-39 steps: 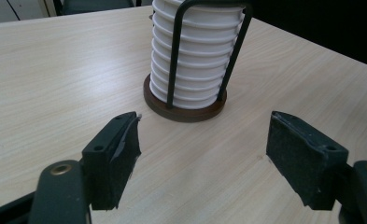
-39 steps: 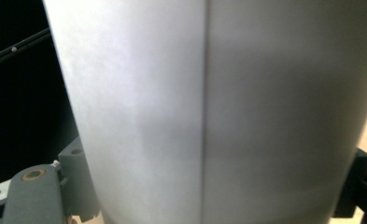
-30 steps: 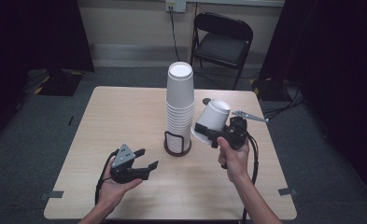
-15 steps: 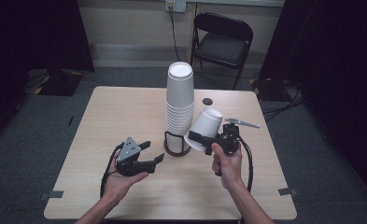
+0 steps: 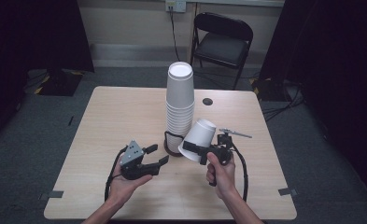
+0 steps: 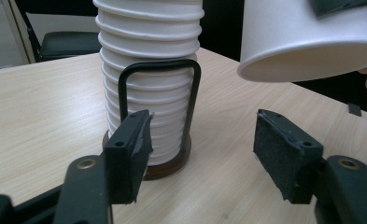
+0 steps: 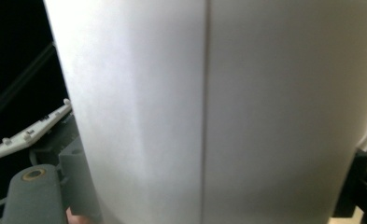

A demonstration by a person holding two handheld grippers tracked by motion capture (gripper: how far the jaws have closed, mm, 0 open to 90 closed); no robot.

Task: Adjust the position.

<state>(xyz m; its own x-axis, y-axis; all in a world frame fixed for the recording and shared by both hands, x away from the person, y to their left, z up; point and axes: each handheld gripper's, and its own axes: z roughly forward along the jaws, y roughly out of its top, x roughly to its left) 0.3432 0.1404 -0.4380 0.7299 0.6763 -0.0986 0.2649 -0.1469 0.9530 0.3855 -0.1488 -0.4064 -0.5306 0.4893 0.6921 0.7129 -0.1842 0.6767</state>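
Right hand-held gripper clamped on a single white paper cup, lifted clear of the counter, tilted, base up and away, open mouth down toward the person, just right of the tall stack of white cups. Stack upright in a dark wire holder near mid-counter. In the right gripper view, cup wall pressed between both black pads. Left hand-held gripper low over the counter, aimed at the holder's base, jaws apart with nothing between them, lately closing somewhat. In the left gripper view, held cup's rim hanging at upper right, apart from the stack
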